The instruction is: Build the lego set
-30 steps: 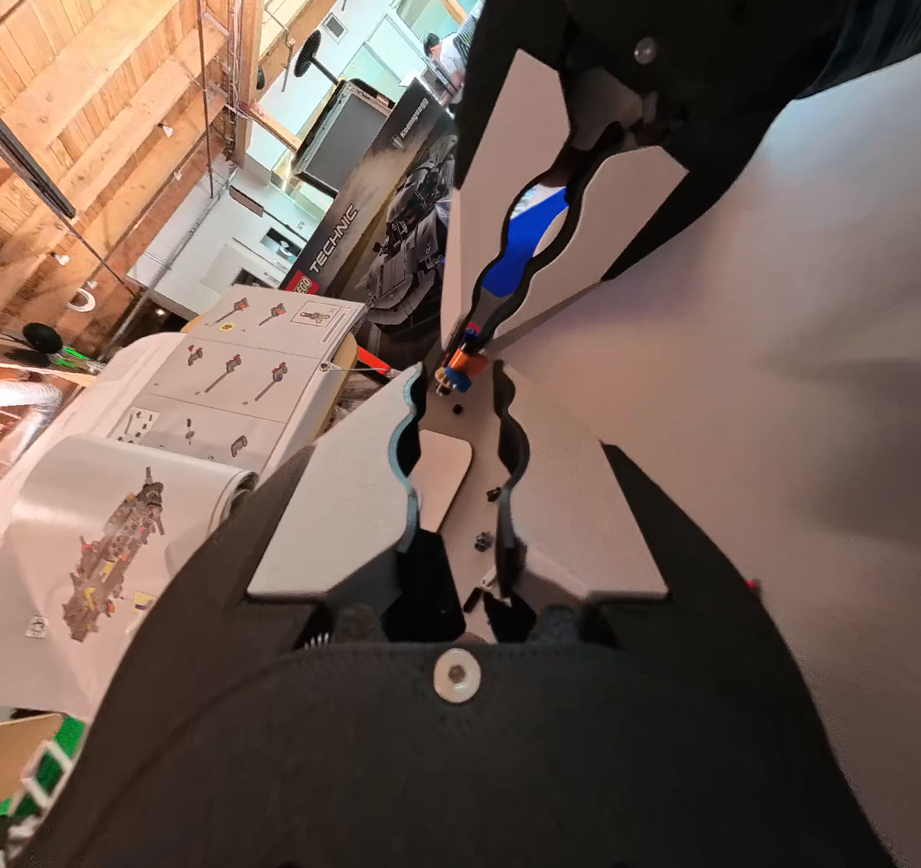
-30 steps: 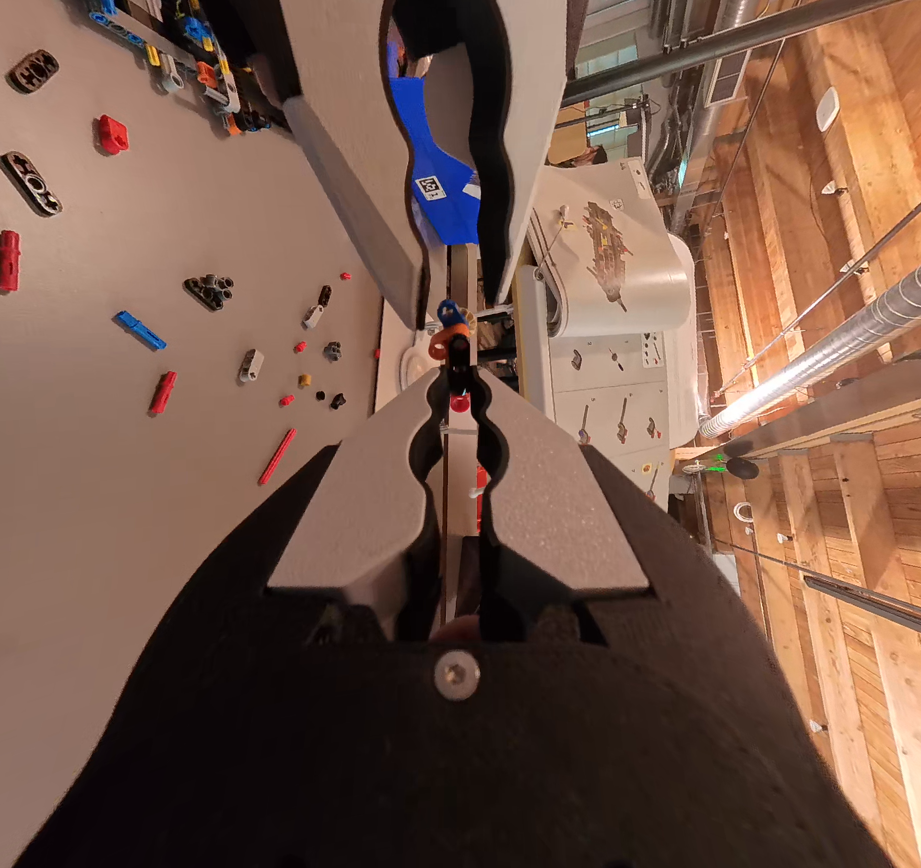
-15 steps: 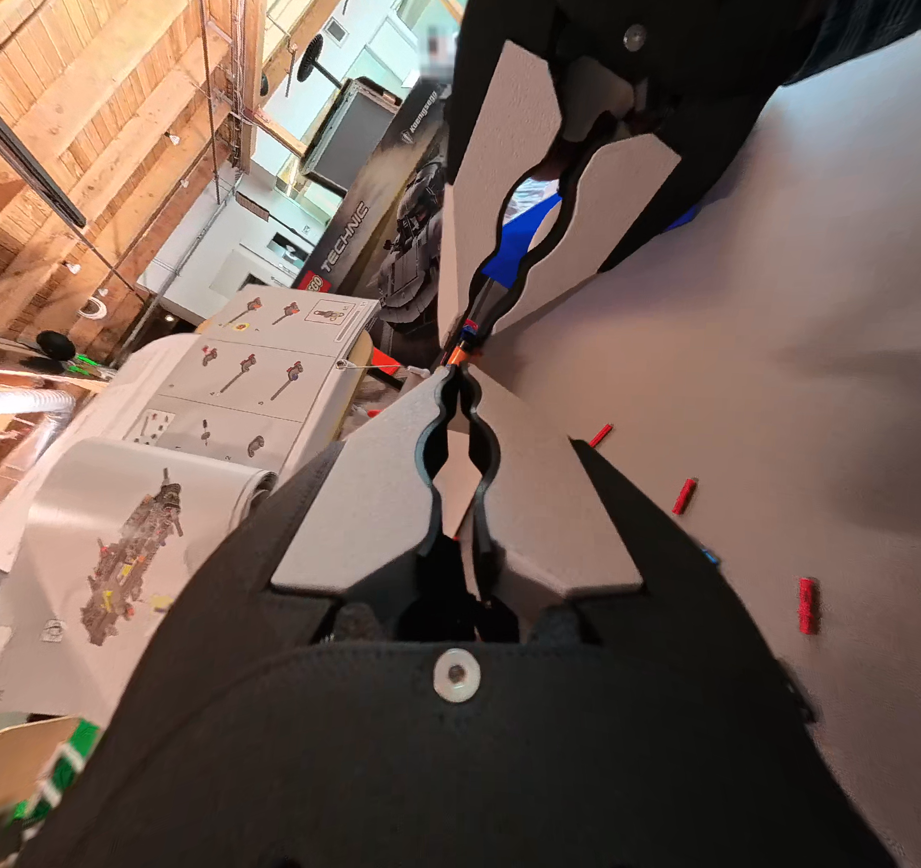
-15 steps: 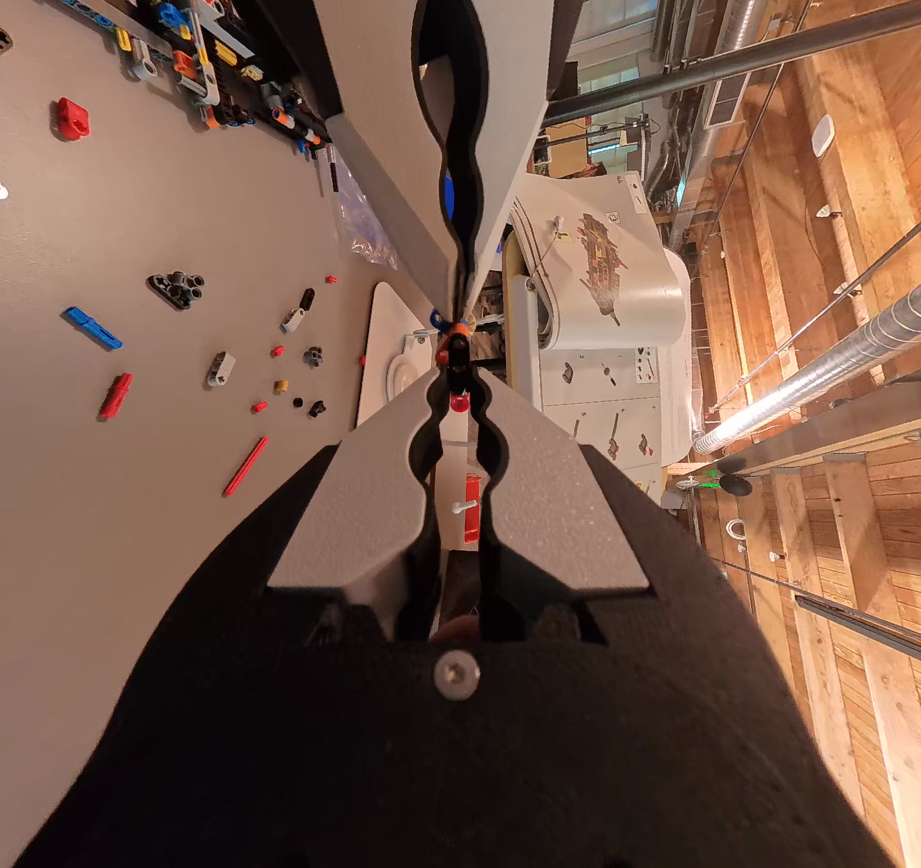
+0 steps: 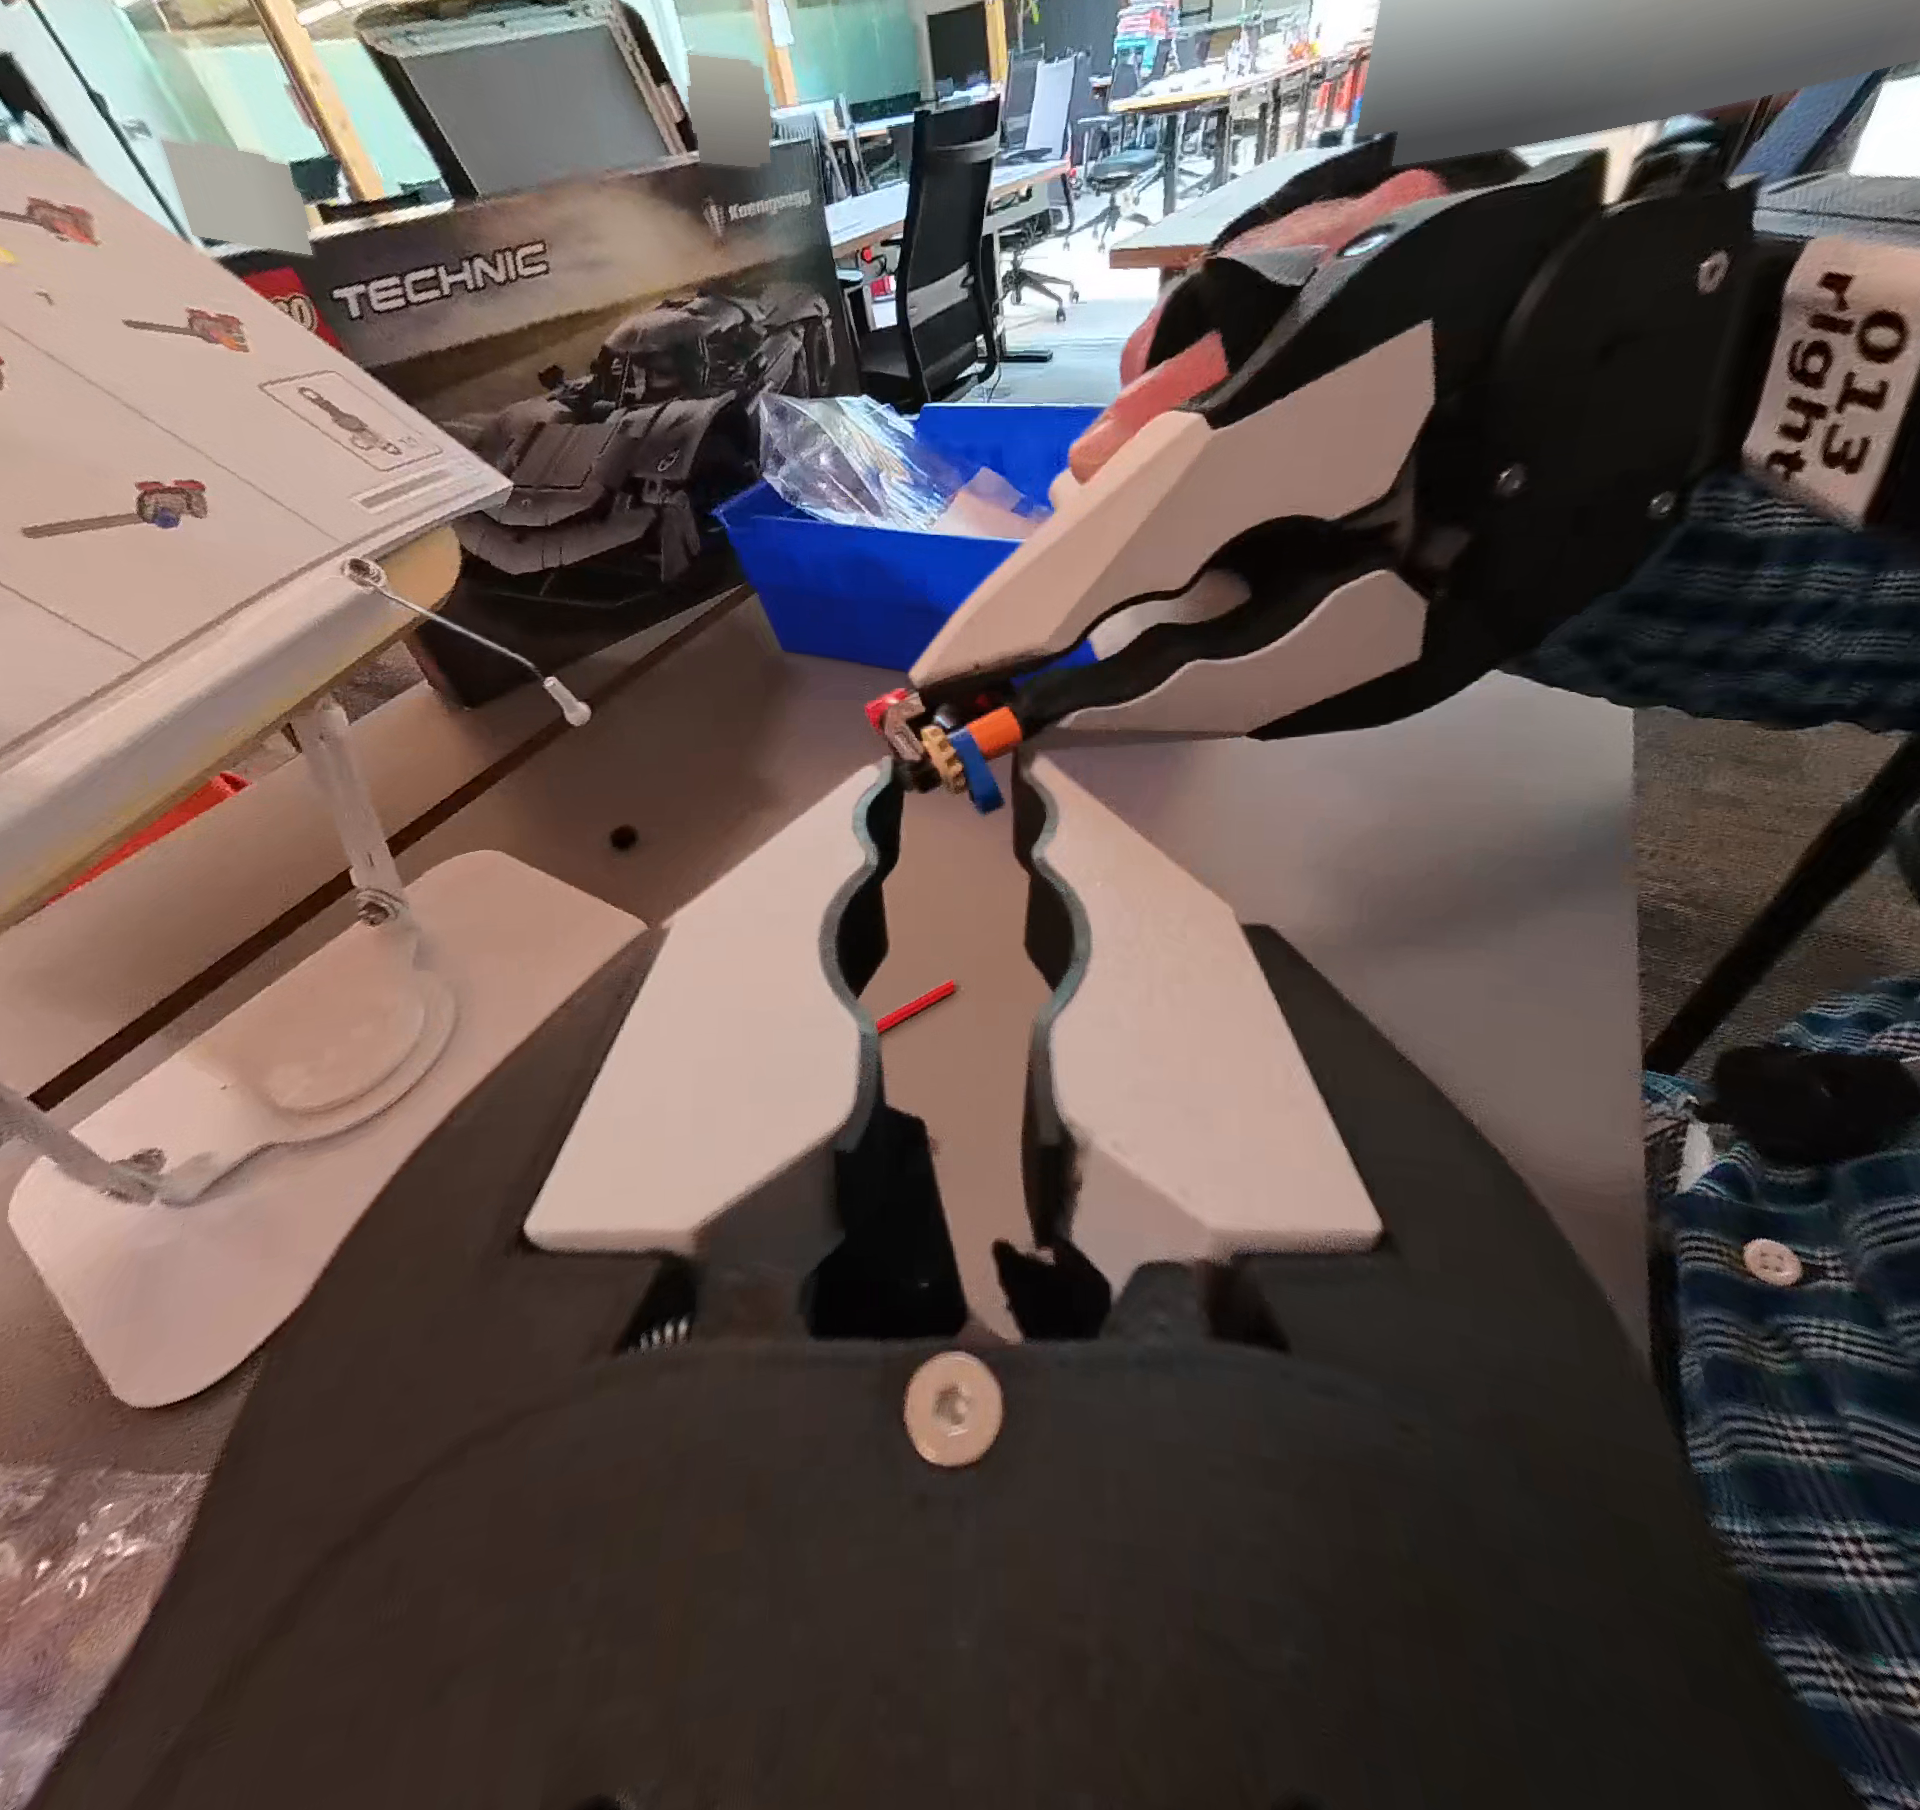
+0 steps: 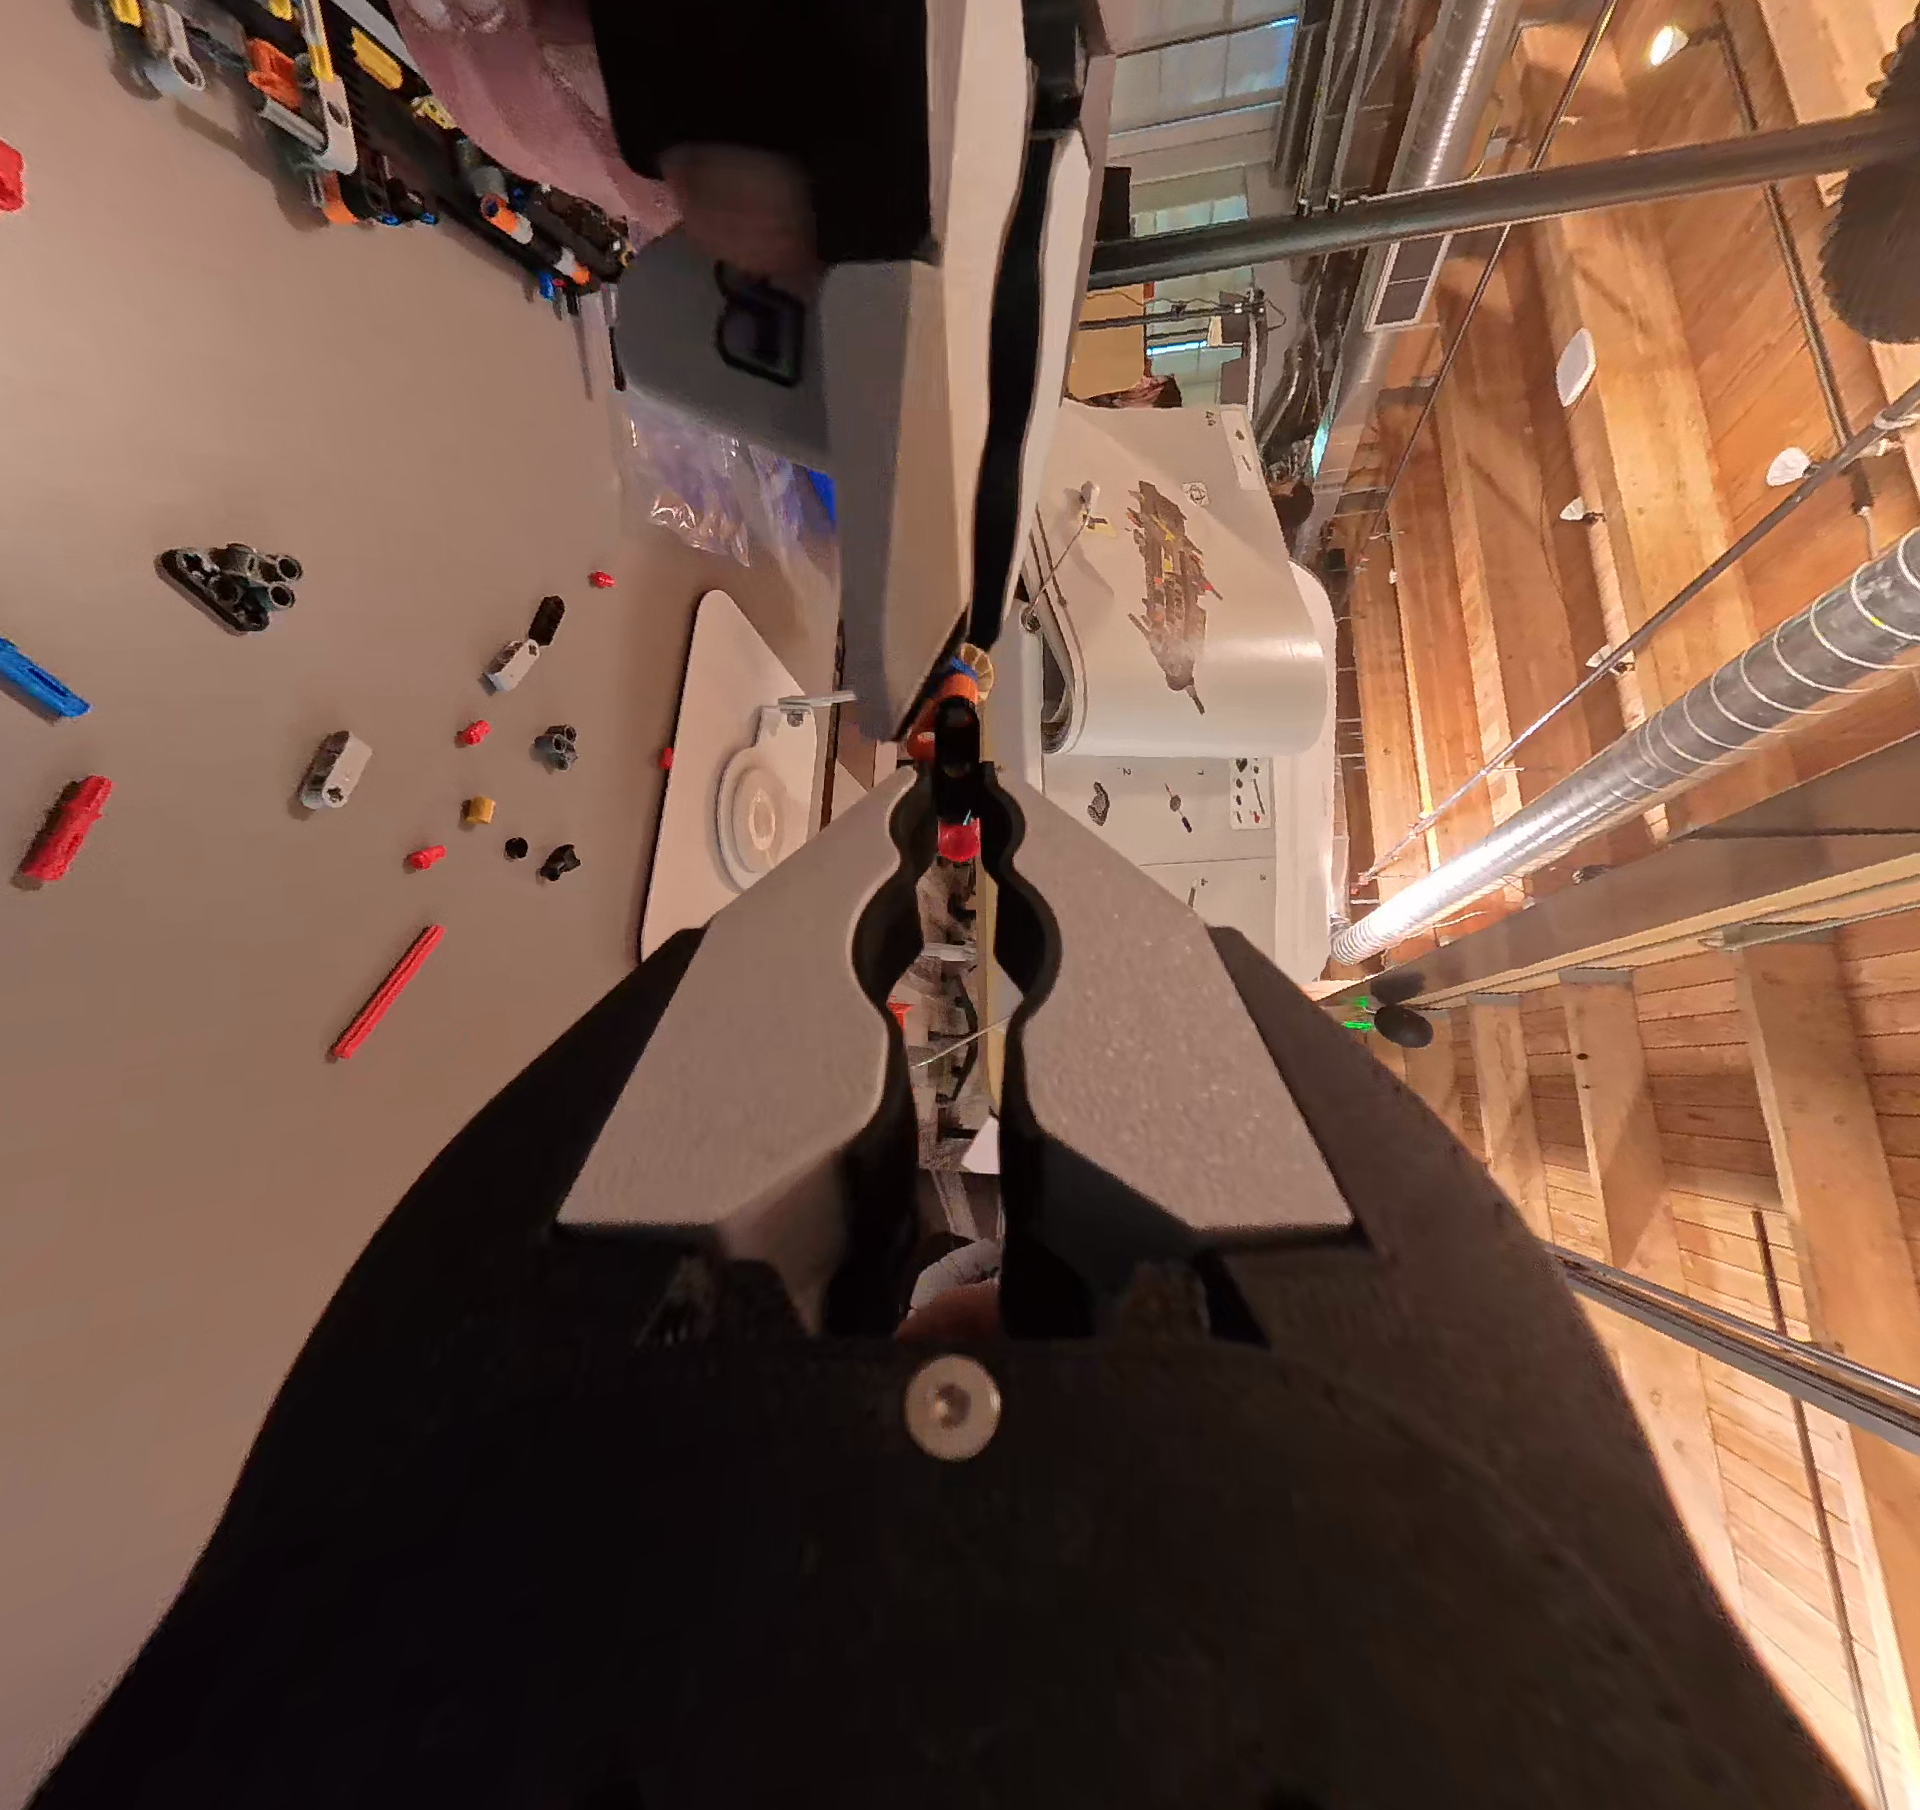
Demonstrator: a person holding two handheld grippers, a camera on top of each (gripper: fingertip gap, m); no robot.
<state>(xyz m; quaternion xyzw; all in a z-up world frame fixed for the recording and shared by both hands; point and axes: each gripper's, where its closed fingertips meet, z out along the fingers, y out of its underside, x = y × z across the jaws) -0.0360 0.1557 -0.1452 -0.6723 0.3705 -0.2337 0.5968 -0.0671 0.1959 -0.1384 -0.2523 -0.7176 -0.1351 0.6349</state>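
Observation:
My right gripper (image 6: pixel 956 786) is shut on a small lego assembly (image 6: pixel 954 721): a black axle with red, orange, blue and tan gear parts. In the left wrist view the right gripper (image 5: pixel 971 706) comes in from the right and holds the assembly (image 5: pixel 940 742) just above the grey table. My left gripper (image 5: pixel 953 780) is open, its tips on either side of the assembly's free end. It touches or nearly touches the left fingertip (image 5: pixel 883 794). In the right wrist view the left gripper (image 6: pixel 961 659) hangs from above, edge-on.
An instruction booklet (image 5: pixel 208 513) on a white stand (image 5: pixel 260 1085) is at the left, with a lego box (image 5: pixel 582 326) and a blue bin (image 5: pixel 862 576) behind. Loose pieces, including a red axle (image 6: pixel 387 991), and a part-built model (image 6: pixel 312 98) lie on the table (image 6: pixel 208 1241). A plaid sleeve (image 5: pixel 1787 1345) is at the right. About 5 cm separates my left fingertips from my right. Both grippers' tips are roughly 25 cm from the part-built model (image 6: pixel 312 98).
My left gripper was shut at the assembly's end half a second ago and has opened and swung level. My right gripper has kept its hold on the assembly.

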